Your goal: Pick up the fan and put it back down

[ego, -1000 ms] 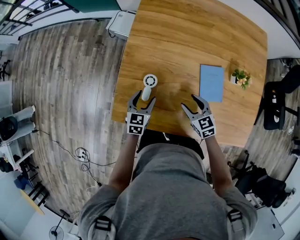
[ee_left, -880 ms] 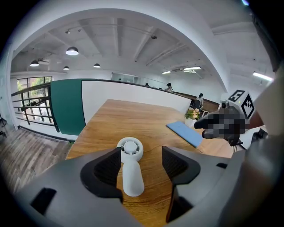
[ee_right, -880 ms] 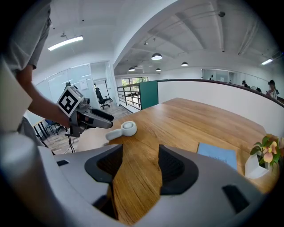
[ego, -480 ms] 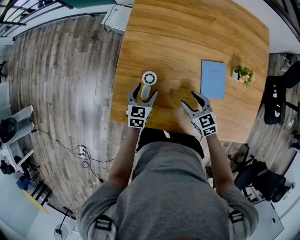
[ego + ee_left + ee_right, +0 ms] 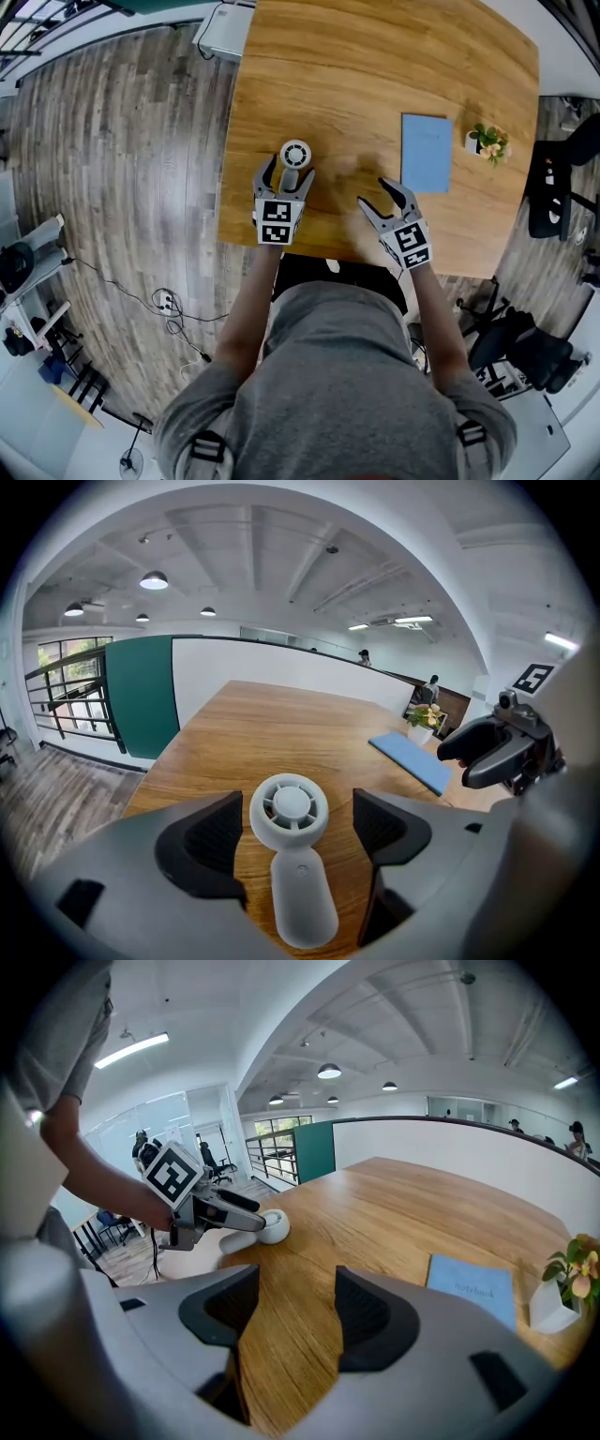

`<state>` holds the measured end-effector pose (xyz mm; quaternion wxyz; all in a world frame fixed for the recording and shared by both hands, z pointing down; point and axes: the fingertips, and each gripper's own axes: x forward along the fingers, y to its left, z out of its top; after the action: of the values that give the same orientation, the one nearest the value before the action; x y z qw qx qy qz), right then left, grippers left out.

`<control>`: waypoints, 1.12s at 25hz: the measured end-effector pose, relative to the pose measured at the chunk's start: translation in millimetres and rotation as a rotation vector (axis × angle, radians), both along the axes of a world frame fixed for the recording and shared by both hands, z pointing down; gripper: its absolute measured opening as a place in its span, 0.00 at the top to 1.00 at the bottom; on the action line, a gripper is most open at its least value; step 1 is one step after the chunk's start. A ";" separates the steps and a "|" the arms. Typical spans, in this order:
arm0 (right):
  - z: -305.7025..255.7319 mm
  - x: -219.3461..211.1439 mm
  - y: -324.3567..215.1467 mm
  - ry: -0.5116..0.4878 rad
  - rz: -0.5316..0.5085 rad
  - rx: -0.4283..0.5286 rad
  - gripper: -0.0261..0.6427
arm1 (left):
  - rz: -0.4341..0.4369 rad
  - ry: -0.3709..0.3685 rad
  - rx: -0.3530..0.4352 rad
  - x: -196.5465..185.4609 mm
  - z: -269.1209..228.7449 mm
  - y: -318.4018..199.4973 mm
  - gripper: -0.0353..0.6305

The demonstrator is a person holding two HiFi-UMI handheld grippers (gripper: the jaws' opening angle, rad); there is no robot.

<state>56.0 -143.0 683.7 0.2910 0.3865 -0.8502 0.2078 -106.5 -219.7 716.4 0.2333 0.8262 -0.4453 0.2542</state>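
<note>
A wooden table fills the upper middle of the frame above the person's grey shirt. Left of centre, near the table's lower left edge, a white fan lies flat, its round head toward the top and its handle pointing down the frame. The left gripper straddles that handle; its jaws have just been widening and stand clear on either side. To the right, the right gripper hangs over bare wood, jaws spread with nothing between them. Farther right lie a blue notebook and, just beside it, a small potted plant. Plank floor covers the left side.
</note>
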 end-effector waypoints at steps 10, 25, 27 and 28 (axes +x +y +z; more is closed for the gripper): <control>8.0 -10.0 -5.9 -0.007 0.010 -0.021 0.57 | 0.017 -0.010 -0.041 6.3 22.7 -9.4 0.38; 15.8 -16.7 -11.0 -0.012 0.015 -0.042 0.57 | 0.063 -0.050 -0.068 11.6 46.5 -20.4 0.38; 14.6 -18.2 -11.8 -0.016 0.016 -0.036 0.57 | 0.073 -0.065 -0.070 11.1 47.4 -19.1 0.38; 14.7 -18.5 -11.5 -0.015 0.016 -0.038 0.57 | 0.078 -0.073 -0.070 11.1 48.2 -18.6 0.38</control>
<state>37.5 -154.5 698.4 0.2900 0.3861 -0.8452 0.2292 -95.4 -238.3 764.6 0.2355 0.8245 -0.4120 0.3083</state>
